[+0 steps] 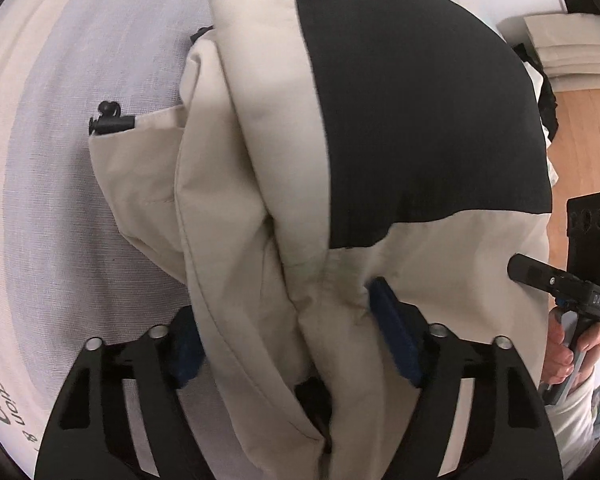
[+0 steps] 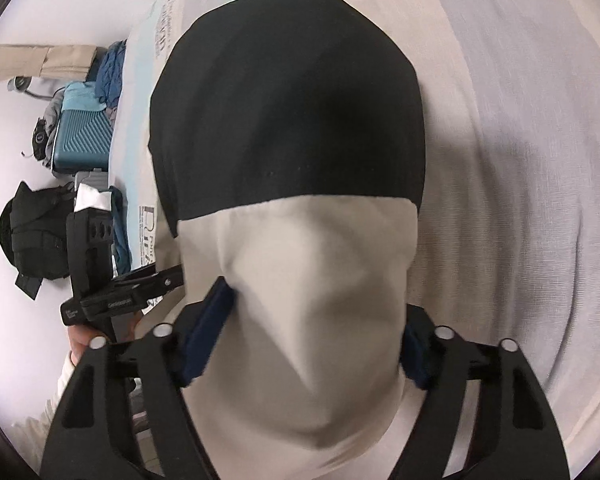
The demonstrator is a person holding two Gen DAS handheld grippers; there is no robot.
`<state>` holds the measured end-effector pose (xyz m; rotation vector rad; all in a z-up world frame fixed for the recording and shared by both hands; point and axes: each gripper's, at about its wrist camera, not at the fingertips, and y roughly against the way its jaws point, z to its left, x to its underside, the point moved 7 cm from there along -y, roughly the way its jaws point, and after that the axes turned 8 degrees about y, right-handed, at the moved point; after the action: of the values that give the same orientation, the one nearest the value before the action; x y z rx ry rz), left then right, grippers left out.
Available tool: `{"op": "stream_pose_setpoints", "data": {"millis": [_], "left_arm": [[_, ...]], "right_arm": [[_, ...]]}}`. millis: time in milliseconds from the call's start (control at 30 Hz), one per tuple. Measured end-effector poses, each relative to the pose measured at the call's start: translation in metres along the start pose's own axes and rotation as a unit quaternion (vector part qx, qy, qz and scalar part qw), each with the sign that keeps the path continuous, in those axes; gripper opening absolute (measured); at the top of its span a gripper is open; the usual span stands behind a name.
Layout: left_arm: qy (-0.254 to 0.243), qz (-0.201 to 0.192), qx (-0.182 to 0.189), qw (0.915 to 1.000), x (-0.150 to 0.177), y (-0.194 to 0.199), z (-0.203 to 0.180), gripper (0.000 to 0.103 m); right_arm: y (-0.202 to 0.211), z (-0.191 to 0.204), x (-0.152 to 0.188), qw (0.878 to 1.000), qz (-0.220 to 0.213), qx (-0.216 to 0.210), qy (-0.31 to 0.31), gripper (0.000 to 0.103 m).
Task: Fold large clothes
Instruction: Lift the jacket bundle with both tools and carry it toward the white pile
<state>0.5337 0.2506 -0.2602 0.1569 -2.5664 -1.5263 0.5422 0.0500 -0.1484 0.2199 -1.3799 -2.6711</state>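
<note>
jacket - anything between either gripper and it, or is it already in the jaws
Nothing visible in the way. The beige and black jacket already sits bunched between the blue pads of the left gripper and of the right gripper, lying on the bed sheet.

Partly legible dark print on the pale bed cover (image 1: 4, 380), lower left of the left wrist view, inverted: "ollection", an "&" and larger letters cut by the frame edge. More print on the same cover (image 2: 150, 216) in the right wrist view: too small and distorted to read. Small marking on the opposite gripper body (image 1: 598, 300): illegible.
</note>
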Motion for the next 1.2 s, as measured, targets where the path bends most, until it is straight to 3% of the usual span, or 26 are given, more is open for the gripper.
{"op": "stream_pose_setpoints", "data": {"millis": [100, 233, 300, 400, 467, 567, 633, 800, 1200], "left_arm": [[0.004, -0.001, 0.004, 1.0, 0.001, -0.003, 0.005, 0.067], [0.004, -0.001, 0.002, 1.0, 0.004, -0.006, 0.011, 0.07], [0.001, -0.001, -0.004, 1.0, 0.004, -0.009, 0.009, 0.069], [-0.005, -0.007, -0.017, 0.9998, 0.007, -0.011, -0.002, 0.066], [-0.014, -0.016, -0.022, 0.9995, 0.007, -0.005, -0.015, 0.049], [-0.037, -0.031, -0.043, 0.9979, 0.01, 0.0, -0.031, 0.028], [-0.045, -0.04, -0.055, 0.9967, 0.01, 0.003, -0.038, 0.022], [-0.053, -0.062, -0.069, 0.9943, 0.02, 0.009, -0.05, 0.017], [-0.07, -0.104, -0.079, 0.9889, 0.058, 0.046, -0.064, 0.014]], "right_arm": [[-0.007, -0.006, -0.001, 1.0, 0.007, 0.006, -0.005, 0.073], [-0.031, -0.019, 0.001, 0.998, 0.029, -0.03, -0.04, 0.094], [-0.037, -0.024, 0.001, 0.997, 0.021, -0.048, -0.054, 0.093], [-0.029, -0.021, 0.001, 0.996, 0.012, -0.059, -0.061, 0.073], [-0.021, -0.016, 0.001, 0.997, -0.001, -0.057, -0.055, 0.057], [-0.013, -0.006, 0.001, 0.998, -0.013, -0.045, -0.04, 0.048], [-0.008, 0.004, 0.001, 0.999, -0.024, -0.041, -0.025, 0.044], [0.003, 0.016, 0.007, 0.999, -0.042, -0.033, -0.005, 0.04], [0.038, 0.037, 0.015, 0.995, -0.077, -0.044, 0.041, 0.036]]}}
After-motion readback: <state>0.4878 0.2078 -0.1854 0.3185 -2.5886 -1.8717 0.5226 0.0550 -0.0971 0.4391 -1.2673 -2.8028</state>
